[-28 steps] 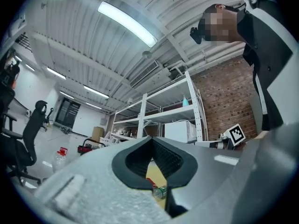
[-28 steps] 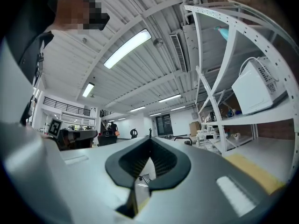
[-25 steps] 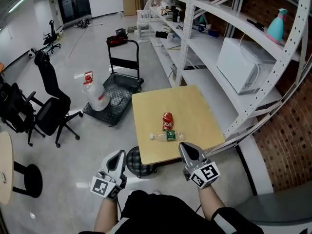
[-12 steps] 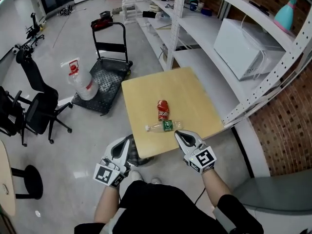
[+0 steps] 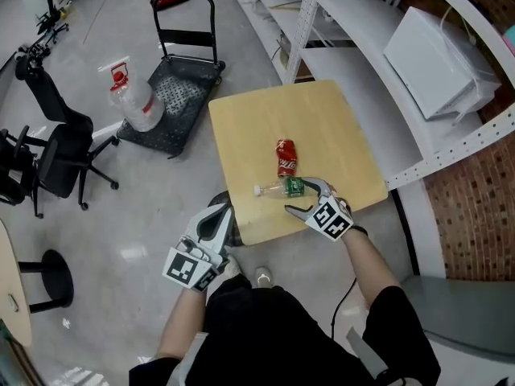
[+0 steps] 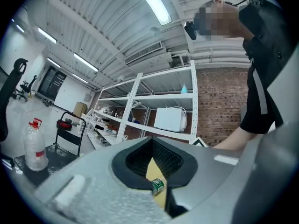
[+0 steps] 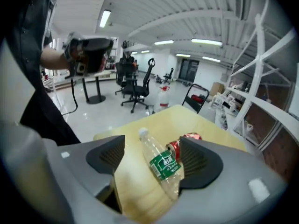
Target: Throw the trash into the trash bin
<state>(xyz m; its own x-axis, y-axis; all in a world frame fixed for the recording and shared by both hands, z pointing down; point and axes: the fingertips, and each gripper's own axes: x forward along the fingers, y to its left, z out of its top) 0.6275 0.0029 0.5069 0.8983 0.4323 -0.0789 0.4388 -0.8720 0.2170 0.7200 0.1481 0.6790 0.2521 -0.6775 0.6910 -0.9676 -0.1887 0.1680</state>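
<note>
On the yellow table [image 5: 338, 127] a clear plastic bottle [image 5: 278, 188] [image 7: 161, 164] with a green label lies flat beside a crushed red can [image 5: 286, 158] [image 7: 180, 146]. My right gripper [image 5: 302, 197] [image 7: 153, 141] is tilted down over the table's near edge. Its jaws have just been opening, and the bottle's body lies between them, close to the right pad and clear of the left. My left gripper [image 5: 217, 215] [image 6: 152, 141] is held level and shut, empty, below the table's near-left corner. It sits over a dark mesh bin [image 5: 236, 233] and partly hides it.
A black trolley [image 5: 173, 103] with a large water jug [image 5: 133, 103] stands beyond the table's far left. Office chairs [image 5: 56, 159] are at the left. White shelving with a microwave [image 5: 442, 39] runs along the right side.
My right gripper has dropped from in front of the table onto its near edge and opened around the bottle. My left gripper has moved in toward the bin.
</note>
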